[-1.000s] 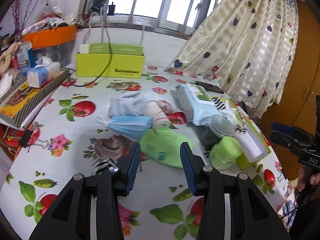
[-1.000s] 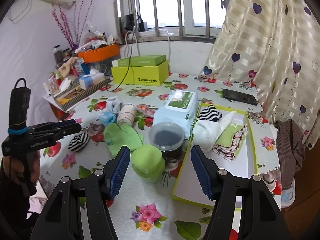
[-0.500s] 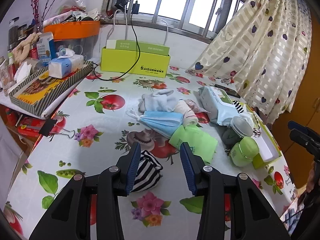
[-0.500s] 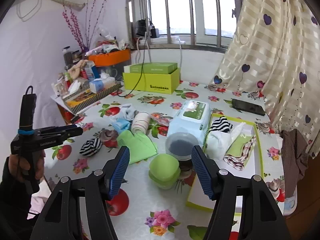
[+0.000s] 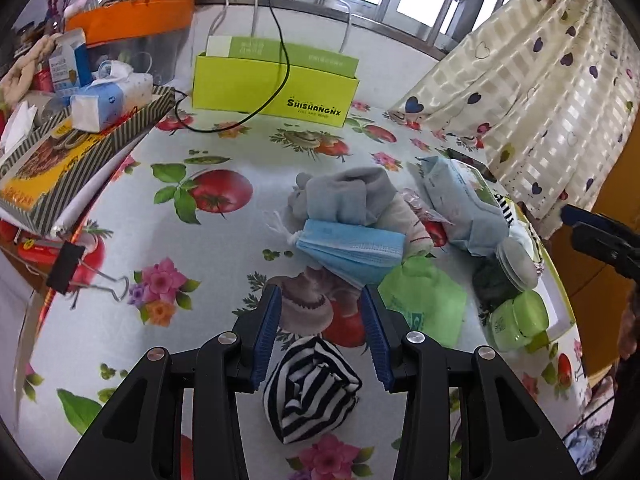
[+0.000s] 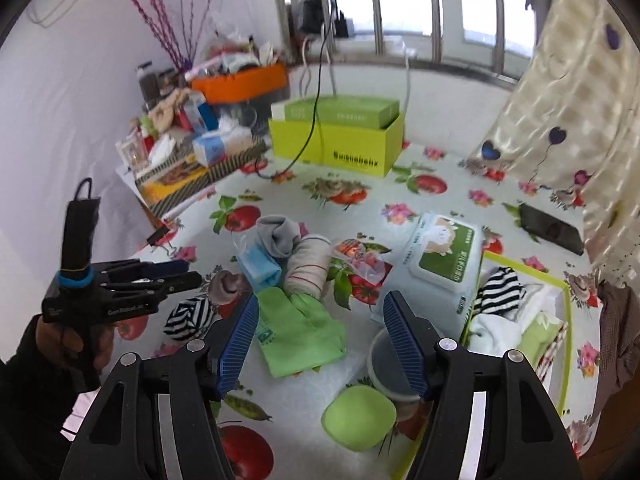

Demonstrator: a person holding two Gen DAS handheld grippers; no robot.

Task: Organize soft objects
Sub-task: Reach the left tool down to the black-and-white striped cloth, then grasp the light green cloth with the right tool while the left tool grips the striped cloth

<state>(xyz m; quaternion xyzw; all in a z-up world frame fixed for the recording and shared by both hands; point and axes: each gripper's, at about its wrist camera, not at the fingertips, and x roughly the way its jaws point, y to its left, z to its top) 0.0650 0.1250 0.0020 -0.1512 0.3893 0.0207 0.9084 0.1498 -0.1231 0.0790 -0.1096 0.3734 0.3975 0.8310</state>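
Black-and-white striped cloth, a rolled bundle, lies on the counter directly under my left hand-held gripper, whose jaws stand released with the roll between and below them, untouched. I can't make out a clear long axis; it looks roughly round. My left is plainly the nearer; my right hand-held gripper, also released and empty, hovers over the green cloth. Counting outward: one loose striped roll, one green cloth, one blue face mask, one beige roll, one grey sock bundle. Farther right, the green-rimmed tray holds a second striped roll.
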